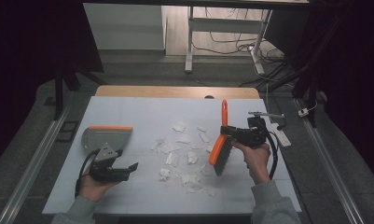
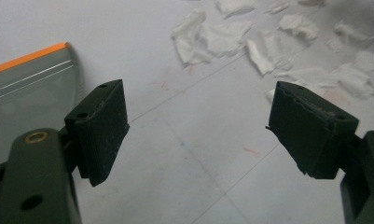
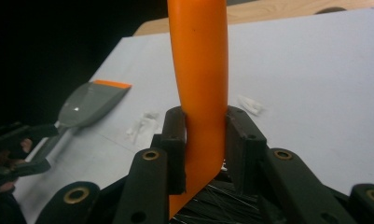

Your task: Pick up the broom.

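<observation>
Brush pinched in my right tongs, left tongs spread and empty.

My right gripper (image 1: 232,134) clamps the orange plastic handle of the dark-bristled hand brush (image 1: 220,150), whose head meets the white table (image 1: 128,107) at the paper's 3 o'clock edge. The torn white paper scraps (image 1: 182,154) lie between my tongs. My left gripper (image 1: 128,169) gapes at their 8 o'clock; the grey orange-edged dustpan (image 1: 105,137) lies at its 11 o'clock.
</observation>
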A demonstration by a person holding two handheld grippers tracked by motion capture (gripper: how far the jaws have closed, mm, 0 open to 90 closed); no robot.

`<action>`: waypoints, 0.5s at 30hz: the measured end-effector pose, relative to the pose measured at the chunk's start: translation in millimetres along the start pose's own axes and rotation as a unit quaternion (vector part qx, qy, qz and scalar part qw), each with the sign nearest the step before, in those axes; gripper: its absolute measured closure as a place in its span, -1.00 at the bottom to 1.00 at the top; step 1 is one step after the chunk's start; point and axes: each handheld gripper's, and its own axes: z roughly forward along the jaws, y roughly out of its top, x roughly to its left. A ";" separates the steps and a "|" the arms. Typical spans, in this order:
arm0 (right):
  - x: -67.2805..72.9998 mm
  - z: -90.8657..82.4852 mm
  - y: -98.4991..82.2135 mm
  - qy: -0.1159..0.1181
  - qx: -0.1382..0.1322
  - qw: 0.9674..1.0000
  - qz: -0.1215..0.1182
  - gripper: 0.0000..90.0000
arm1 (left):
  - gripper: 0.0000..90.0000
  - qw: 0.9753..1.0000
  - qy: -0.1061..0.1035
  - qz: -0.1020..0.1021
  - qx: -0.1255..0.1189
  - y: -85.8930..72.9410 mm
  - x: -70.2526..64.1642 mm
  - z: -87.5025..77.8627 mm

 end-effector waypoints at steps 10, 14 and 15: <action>12.5 9.2 -4.8 0.028 -0.045 0.999 0.001 0.58 | -0.55 1.000 -0.015 0.020 -0.004 20.2 -19.7 10.0; 16.2 12.6 -9.7 0.027 -0.051 0.998 -0.001 0.58 | -0.55 0.999 -0.024 0.027 -0.007 31.0 -28.0 17.0; 16.2 12.6 -9.7 0.027 -0.051 0.998 -0.001 0.58 | -0.55 0.999 -0.026 0.030 -0.008 33.7 -30.7 18.8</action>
